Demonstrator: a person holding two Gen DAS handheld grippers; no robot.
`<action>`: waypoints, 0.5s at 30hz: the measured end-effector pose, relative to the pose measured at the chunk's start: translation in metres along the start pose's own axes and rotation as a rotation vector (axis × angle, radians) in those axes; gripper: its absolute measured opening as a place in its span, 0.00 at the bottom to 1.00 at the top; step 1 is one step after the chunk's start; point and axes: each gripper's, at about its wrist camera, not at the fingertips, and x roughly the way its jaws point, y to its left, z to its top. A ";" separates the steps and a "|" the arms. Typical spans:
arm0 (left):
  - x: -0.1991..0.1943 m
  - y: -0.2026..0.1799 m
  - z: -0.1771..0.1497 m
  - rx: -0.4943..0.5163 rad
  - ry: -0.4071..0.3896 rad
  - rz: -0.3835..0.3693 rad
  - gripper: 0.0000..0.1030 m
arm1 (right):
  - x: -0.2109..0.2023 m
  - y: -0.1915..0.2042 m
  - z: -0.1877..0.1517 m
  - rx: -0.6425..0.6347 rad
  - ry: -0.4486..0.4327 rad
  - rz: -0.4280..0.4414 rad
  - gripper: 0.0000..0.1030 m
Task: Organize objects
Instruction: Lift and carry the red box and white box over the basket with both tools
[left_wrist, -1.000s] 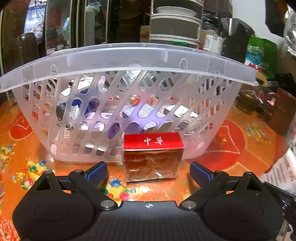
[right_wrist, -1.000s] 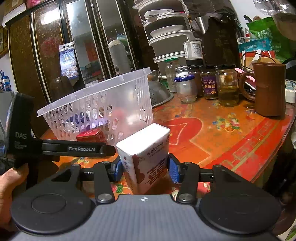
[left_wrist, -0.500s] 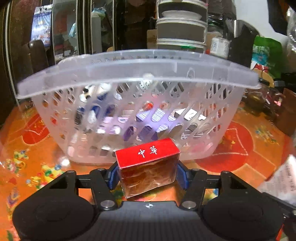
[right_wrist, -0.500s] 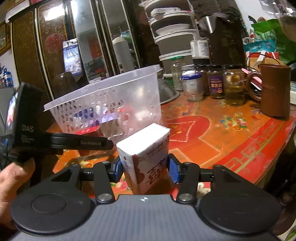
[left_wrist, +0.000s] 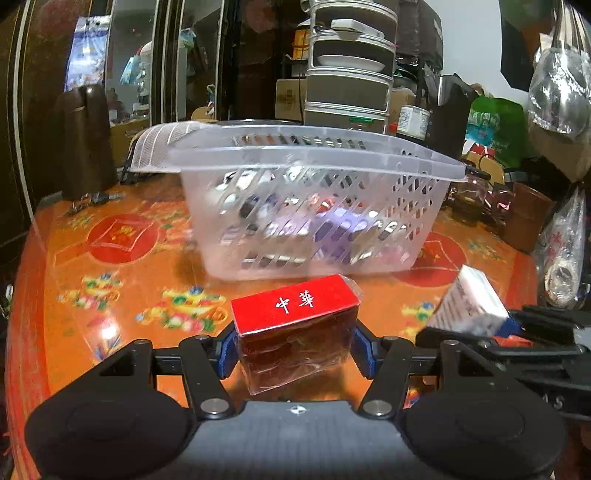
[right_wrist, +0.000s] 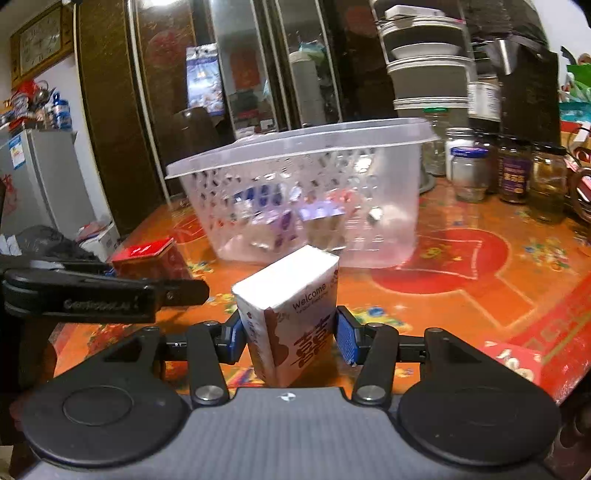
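My left gripper (left_wrist: 295, 352) is shut on a red box (left_wrist: 295, 332) with white characters on top and holds it above the table in front of the clear plastic basket (left_wrist: 314, 206). My right gripper (right_wrist: 291, 338) is shut on a white tissue pack (right_wrist: 291, 314) printed "Welcome", held off the table short of the basket (right_wrist: 306, 199). The basket holds several small packets. The tissue pack (left_wrist: 469, 302) shows at the right of the left wrist view. The red box (right_wrist: 147, 258) shows at the left of the right wrist view.
The orange patterned table (left_wrist: 122, 273) carries glass jars (right_wrist: 513, 173) and a brown mug (left_wrist: 528, 218) to the right of the basket. Stacked metal containers (left_wrist: 347, 74) and dark cabinets stand behind. A dark flask (left_wrist: 85, 140) stands at the back left.
My left gripper closed on the red box and lifted it back and up from the basket. My right gripper rose with the tissue pack.
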 end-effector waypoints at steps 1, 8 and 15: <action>-0.001 0.004 0.000 -0.007 -0.003 -0.005 0.61 | 0.000 0.003 0.001 -0.004 0.004 0.003 0.51; -0.029 0.020 0.033 -0.041 -0.077 -0.064 0.61 | -0.019 0.014 0.037 -0.010 -0.043 0.027 0.51; -0.052 0.017 0.109 -0.016 -0.174 -0.115 0.61 | -0.043 0.029 0.116 -0.104 -0.154 -0.009 0.51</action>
